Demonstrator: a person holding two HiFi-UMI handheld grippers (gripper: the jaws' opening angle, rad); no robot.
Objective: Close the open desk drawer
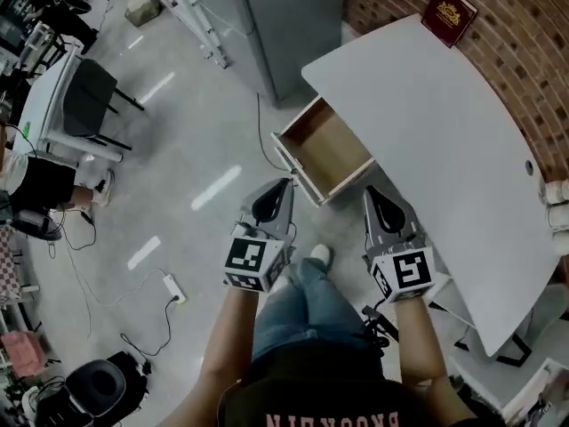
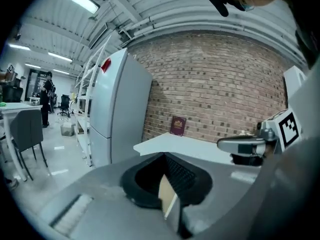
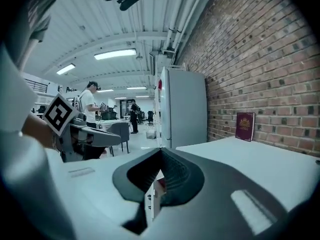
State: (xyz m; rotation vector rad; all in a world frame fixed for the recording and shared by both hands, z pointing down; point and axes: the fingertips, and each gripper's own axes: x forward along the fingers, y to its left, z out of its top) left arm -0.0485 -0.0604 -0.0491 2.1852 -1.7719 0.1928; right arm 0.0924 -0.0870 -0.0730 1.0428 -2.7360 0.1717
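Black jaws on left gripper (image 1: 277, 196) and right gripper (image 1: 378, 201) were pressed together, empty; wooden drawer (image 1: 327, 149) at centre stood pulled open.

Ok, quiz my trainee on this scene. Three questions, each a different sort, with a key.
1. True or false: the drawer is shut.
2. What stands at the far end of the desk, by the brick wall? A. book B. mug C. laptop
3. Fill in: the left gripper and right gripper both have their fingers ____, with nothing held.

Key: 1 false; 2 A; 3 shut
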